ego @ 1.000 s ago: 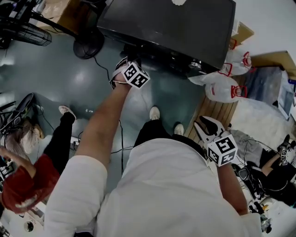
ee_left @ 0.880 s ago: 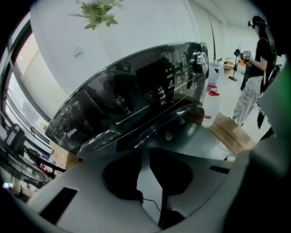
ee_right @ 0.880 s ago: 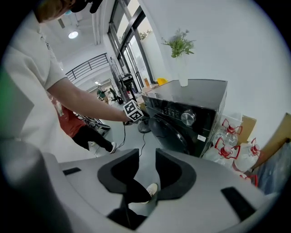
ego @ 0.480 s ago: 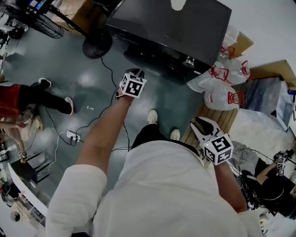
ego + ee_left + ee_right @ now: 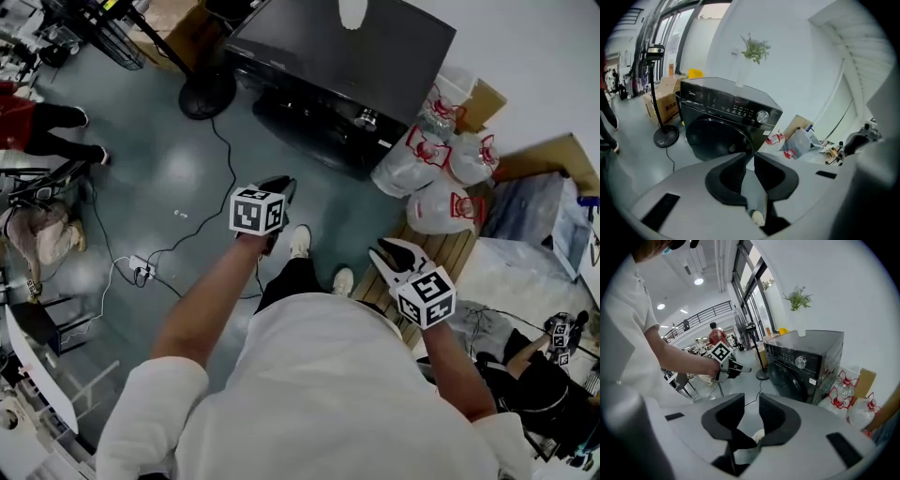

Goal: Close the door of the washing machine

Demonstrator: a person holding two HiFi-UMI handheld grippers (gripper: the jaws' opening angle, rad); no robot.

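The black washing machine [image 5: 347, 75] stands against the wall [image 5: 534, 56] ahead, and its round door [image 5: 719, 136] looks flush with the front. The risk, as I judge it, is that the door only rests there unlatched and swings out, since neither gripper is near it. The left gripper [image 5: 278, 185] angles down over the floor [image 5: 169, 159], fingers narrowly apart and empty. The right gripper [image 5: 394, 251], held further back, is closing on nothing.

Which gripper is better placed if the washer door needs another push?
Left. The left gripper is out ahead, facing the washing machine door squarely. The right gripper, jaws closing on nothing, hangs back by the plastic bags.
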